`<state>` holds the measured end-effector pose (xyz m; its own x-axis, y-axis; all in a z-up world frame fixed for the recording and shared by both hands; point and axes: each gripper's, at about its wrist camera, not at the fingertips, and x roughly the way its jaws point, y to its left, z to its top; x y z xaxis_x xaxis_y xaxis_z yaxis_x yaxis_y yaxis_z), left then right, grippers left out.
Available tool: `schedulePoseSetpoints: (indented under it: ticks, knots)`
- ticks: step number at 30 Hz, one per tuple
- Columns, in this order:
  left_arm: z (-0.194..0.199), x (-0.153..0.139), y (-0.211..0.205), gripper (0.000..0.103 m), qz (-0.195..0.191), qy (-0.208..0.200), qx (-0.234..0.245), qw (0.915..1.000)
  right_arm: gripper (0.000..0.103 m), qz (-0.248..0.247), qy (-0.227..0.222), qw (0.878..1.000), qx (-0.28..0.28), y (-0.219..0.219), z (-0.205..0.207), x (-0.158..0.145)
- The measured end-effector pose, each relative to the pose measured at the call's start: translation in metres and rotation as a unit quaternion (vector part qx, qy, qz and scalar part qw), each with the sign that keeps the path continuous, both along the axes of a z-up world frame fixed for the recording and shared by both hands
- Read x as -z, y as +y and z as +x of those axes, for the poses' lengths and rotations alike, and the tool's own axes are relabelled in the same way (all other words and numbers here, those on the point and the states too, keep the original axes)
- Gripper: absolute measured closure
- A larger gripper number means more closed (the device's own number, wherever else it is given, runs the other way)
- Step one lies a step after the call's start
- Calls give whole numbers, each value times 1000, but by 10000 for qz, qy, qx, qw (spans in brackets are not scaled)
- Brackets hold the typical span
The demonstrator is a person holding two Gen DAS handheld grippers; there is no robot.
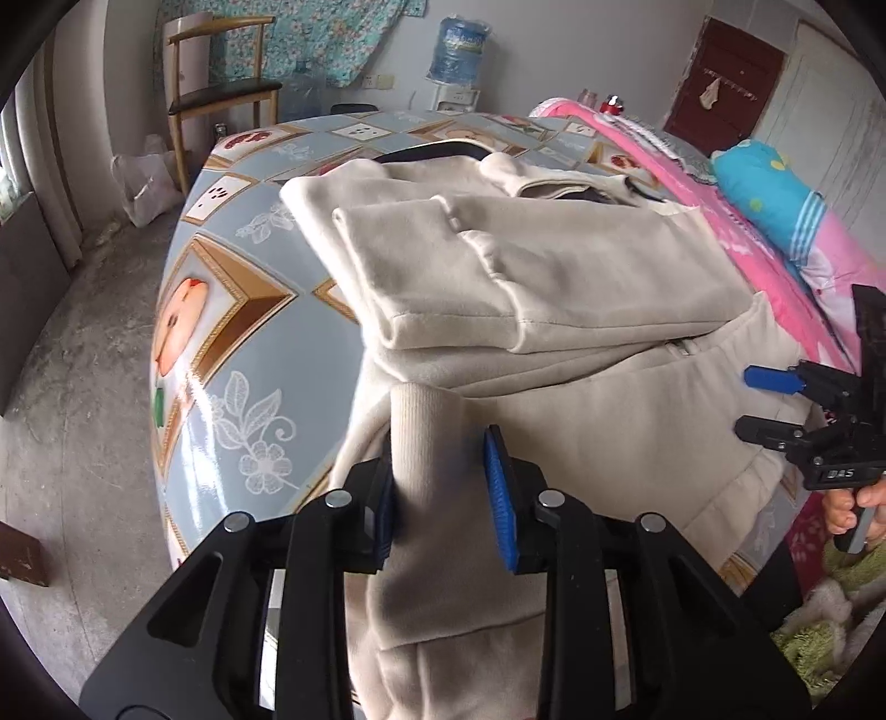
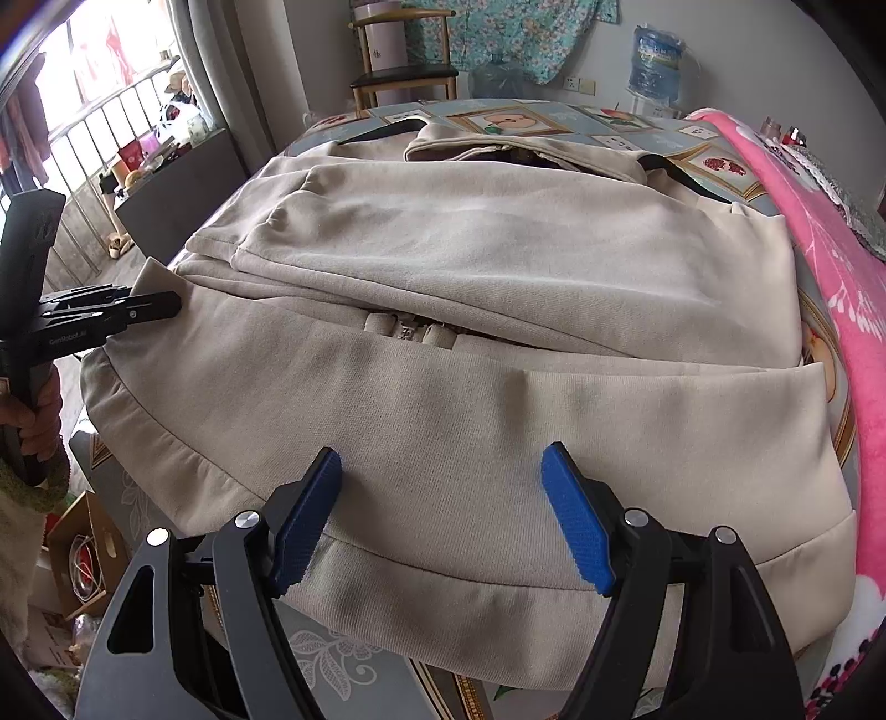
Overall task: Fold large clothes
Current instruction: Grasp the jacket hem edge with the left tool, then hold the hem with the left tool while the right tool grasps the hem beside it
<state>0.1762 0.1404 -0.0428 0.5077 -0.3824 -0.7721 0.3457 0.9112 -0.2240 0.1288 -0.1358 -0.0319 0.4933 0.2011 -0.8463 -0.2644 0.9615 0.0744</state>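
Observation:
A large beige zip-up jacket (image 1: 554,266) (image 2: 470,249) lies spread on the table with a sleeve folded across its upper part. In the left wrist view my left gripper (image 1: 443,493) is shut on a ribbed sleeve cuff (image 1: 426,432) at the jacket's near left edge; the cloth fills the gap between the blue pads. From the right wrist view the left gripper (image 2: 166,304) sits at the jacket's left edge. My right gripper (image 2: 443,498) (image 1: 758,404) stands open above the jacket's bottom hem (image 2: 443,587), pads wide apart and holding nothing.
The table (image 1: 232,310) has a glossy blue patterned cover and a rounded edge. A pink blanket (image 2: 830,266) and a blue pillow (image 1: 769,194) lie along its right side. A wooden chair (image 1: 221,94) and a water bottle (image 1: 459,50) stand behind. A cardboard box (image 2: 83,559) sits on the floor.

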Motion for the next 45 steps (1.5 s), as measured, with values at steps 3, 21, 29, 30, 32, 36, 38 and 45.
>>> schedulePoseSetpoints:
  ticks: [3, 21, 29, 30, 32, 36, 38, 45]
  knots:
    - [-5, 0, -8, 76, 178, -55, 8, 9998, 30, 70, -10, 10000, -20, -2, -1, -1]
    - [-21, -4, -63, 81, 2144, -361, -919, 9717, 43, 738, -159, 9806, 1812, -184, 1, -29]
    - [-20, -2, -66, 81, 2221, -332, -1104, 9682, 51, 854, 12, 9741, 2092, -205, 24, -14]
    - [-20, -2, -67, 81, 2221, -325, -1130, 9679, 52, 921, 58, 9739, 2075, -207, 26, -12]
    - [-19, -2, -66, 81, 2189, -292, -1192, 9680, 55, 1117, 201, 9736, 1978, -210, 29, -6]
    - [-18, -3, -66, 81, 2169, -237, -1258, 9678, 59, 1464, 354, 9747, 1650, -208, 25, -2]
    - [-18, -3, -67, 81, 2211, -231, -1264, 9668, 59, 1504, 319, 9767, 1501, -207, 22, -4]
    - [-16, -3, -71, 81, 2338, -201, -1298, 9634, 63, 2013, 312, 9709, 1256, -217, 19, -5]
